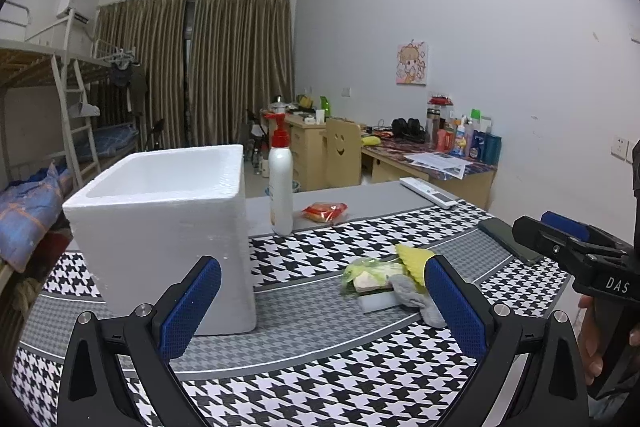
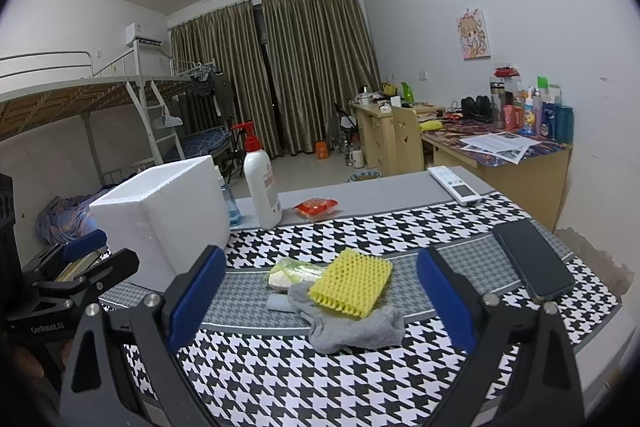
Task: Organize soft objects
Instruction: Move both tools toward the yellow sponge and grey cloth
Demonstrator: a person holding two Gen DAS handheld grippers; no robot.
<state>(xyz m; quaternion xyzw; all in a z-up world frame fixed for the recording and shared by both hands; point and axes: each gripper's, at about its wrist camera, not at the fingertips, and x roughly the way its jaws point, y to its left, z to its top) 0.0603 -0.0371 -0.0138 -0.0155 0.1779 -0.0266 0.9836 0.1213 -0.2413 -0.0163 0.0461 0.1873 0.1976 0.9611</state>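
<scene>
A pile of soft things lies on the houndstooth mat: a yellow foam net (image 2: pixel 352 283) on a grey sock (image 2: pixel 356 327), a clear bag with green and pink contents (image 2: pixel 292 273), and a pale flat piece (image 2: pixel 280 303). The pile shows in the left wrist view too, with the net (image 1: pixel 414 259), sock (image 1: pixel 416 297) and bag (image 1: pixel 370 273). A white foam box (image 1: pixel 164 227) (image 2: pixel 160 219) stands open to the left. My left gripper (image 1: pixel 324 307) is open and empty beside the box. My right gripper (image 2: pixel 320 303) is open and empty, just short of the pile.
A white pump bottle (image 1: pixel 281 183) (image 2: pixel 261 183) and a red snack packet (image 1: pixel 325 211) (image 2: pixel 316 207) stand behind the pile. A white remote (image 2: pixel 454 185) and a dark phone (image 2: pixel 532 263) lie at the right. The mat (image 2: pixel 320 379) ends near the table's right edge.
</scene>
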